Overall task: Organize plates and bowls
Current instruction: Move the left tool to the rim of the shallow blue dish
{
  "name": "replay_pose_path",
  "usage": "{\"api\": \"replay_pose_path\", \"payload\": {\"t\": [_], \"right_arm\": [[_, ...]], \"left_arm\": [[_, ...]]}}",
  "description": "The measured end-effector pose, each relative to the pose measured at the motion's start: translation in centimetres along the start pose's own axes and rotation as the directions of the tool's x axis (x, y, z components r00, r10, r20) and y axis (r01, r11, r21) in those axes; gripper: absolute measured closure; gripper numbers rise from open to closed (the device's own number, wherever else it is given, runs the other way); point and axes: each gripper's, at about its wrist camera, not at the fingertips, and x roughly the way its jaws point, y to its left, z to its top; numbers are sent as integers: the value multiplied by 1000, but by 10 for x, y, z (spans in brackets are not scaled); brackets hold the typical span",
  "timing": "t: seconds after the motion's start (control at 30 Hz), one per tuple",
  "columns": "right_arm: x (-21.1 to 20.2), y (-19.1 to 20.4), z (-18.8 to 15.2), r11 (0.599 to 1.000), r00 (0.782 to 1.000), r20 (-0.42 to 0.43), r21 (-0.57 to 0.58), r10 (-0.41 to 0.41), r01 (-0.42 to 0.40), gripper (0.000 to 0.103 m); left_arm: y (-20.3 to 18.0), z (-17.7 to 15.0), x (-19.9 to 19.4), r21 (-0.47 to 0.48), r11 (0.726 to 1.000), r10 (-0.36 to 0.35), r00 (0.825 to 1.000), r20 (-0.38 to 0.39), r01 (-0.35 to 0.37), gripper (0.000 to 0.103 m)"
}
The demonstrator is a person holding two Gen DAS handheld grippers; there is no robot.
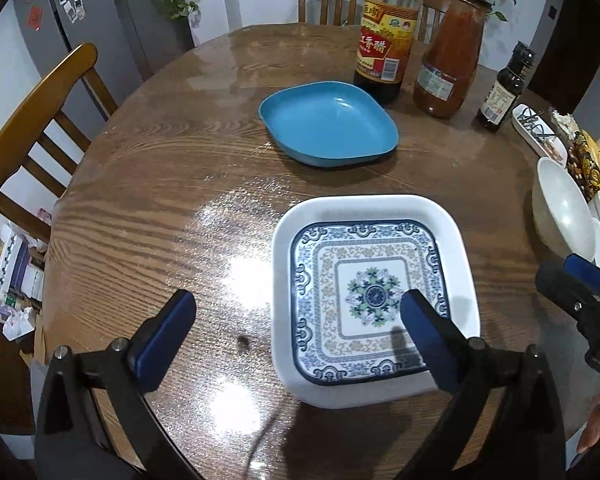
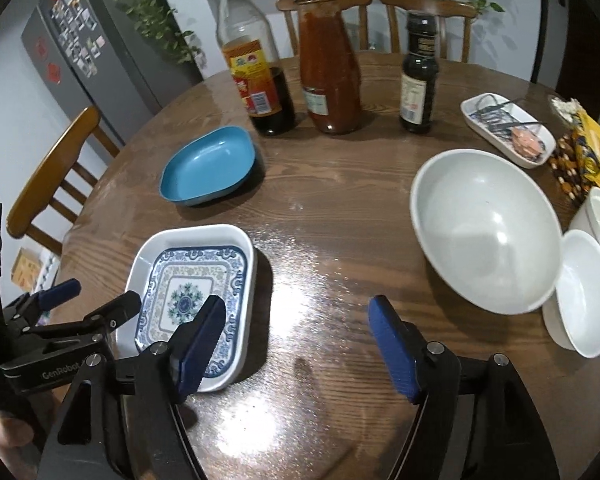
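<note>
A square white plate with a blue floral pattern (image 1: 376,300) lies on the round wooden table (image 1: 172,184) just ahead of my left gripper (image 1: 300,316), which is open and empty; its right finger hangs over the plate. A blue dish (image 1: 328,124) sits farther back. My right gripper (image 2: 296,332) is open and empty above bare table, with the patterned plate (image 2: 196,292) to its left and a large white bowl (image 2: 484,228) to its right. Small white bowls (image 2: 584,292) sit beside the large bowl. The blue dish (image 2: 208,166) is also in the right wrist view.
Three bottles (image 2: 328,64) stand at the back of the table. A small rectangular dish with utensils (image 2: 508,128) and snack packets (image 2: 584,156) lie at the right edge. Wooden chairs (image 1: 32,128) ring the table; a fridge (image 2: 80,52) stands behind on the left.
</note>
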Motion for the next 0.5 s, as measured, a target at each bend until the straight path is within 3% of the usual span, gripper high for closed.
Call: {"api": "replay_pose_path", "payload": {"t": [0.5], "right_arm": [[-28,-16,10,997,995,55,-6,-80,81,28]], "left_arm": [[-6,18,-14,52,998,-32,999,23,31,1]]}}
